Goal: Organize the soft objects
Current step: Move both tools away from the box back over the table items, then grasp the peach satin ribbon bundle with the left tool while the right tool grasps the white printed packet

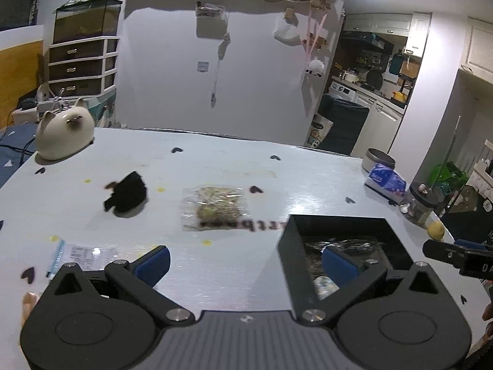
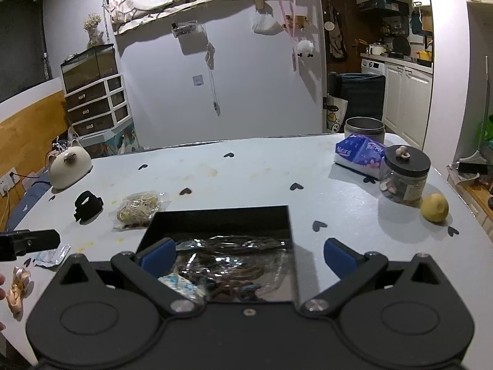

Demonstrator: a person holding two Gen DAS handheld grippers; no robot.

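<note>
Lying ahead of the left claw (image 1: 246,265), fingers apart: crinkled clear packet of rubber bands (image 1: 214,208), black fabric piece (image 1: 126,195). Right claw (image 2: 249,257), spread, is poised over the square black box (image 2: 222,215) holding glossy wrapped items.

There is one black box (image 2: 222,219) on the table (image 2: 262,182). Two bags sit inside it, maybe more, since the shiny wrap is hard to see: one clear bag of dark bands (image 2: 234,262) and one small white packet (image 2: 181,283). Out on the table are one bag of tan rubber bands (image 2: 140,206), one black cloth thing (image 2: 87,205), one flat packet (image 2: 50,257) and one pink ribbon (image 2: 18,288). There is one cat figure (image 2: 70,166), one jar (image 2: 403,178), one lemon (image 2: 434,207), one tissue pack (image 2: 359,152) and one round tin (image 2: 365,128).
</note>
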